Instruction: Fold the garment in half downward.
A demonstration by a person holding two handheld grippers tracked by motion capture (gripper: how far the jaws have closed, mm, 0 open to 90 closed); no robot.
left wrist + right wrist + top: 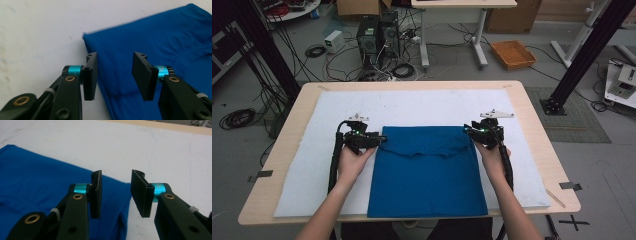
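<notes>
A folded blue cloth [427, 172] is laid flat on a white mat [302, 175] that covers a wooden table [532, 130], its near edge reaching the table's front. 2 grippers are held at the cloth's far corners. The left gripper [379, 140] is positioned at the far left corner, jaws parted with the cloth's edge seen between them. The right gripper [469, 131] is positioned at the far right corner, jaws likewise parted. Beyond the table, computer towers [377, 32] and cables are seen on the floor.
</notes>
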